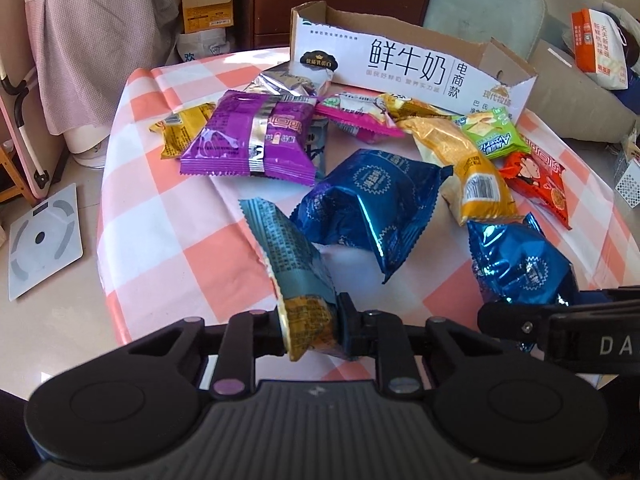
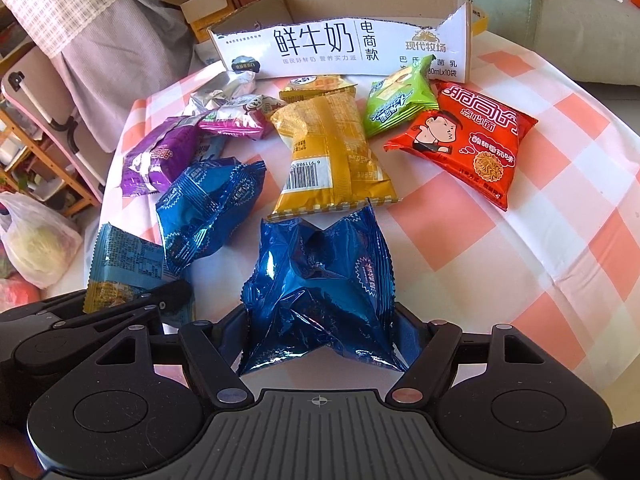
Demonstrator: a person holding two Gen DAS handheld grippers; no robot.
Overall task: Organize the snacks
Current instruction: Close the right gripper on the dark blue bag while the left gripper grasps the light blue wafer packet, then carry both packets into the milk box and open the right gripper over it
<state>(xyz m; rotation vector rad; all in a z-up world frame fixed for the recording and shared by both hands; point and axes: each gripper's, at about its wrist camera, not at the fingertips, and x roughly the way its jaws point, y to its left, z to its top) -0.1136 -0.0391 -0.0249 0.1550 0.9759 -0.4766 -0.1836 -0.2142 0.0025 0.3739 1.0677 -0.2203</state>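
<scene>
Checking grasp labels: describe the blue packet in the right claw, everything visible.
The blue packet is shiny metallic foil, crinkled and puffed, with serrated end seams and a small round starburst label. It stands roughly on end between the right claw fingers, which press both its sides, denting it at the middle. Its top edge nearly meets the yellow packet behind. A second blue packet lies apart, to its left.

- I see the left gripper (image 1: 310, 330) as matte black, with a ribbed grey centre plate flanked by two round housings.
- Silver and lilac pivot pins join its linkage bars.
- The right gripper (image 2: 320, 334) matches it; white letters "DA" mark its side.
</scene>
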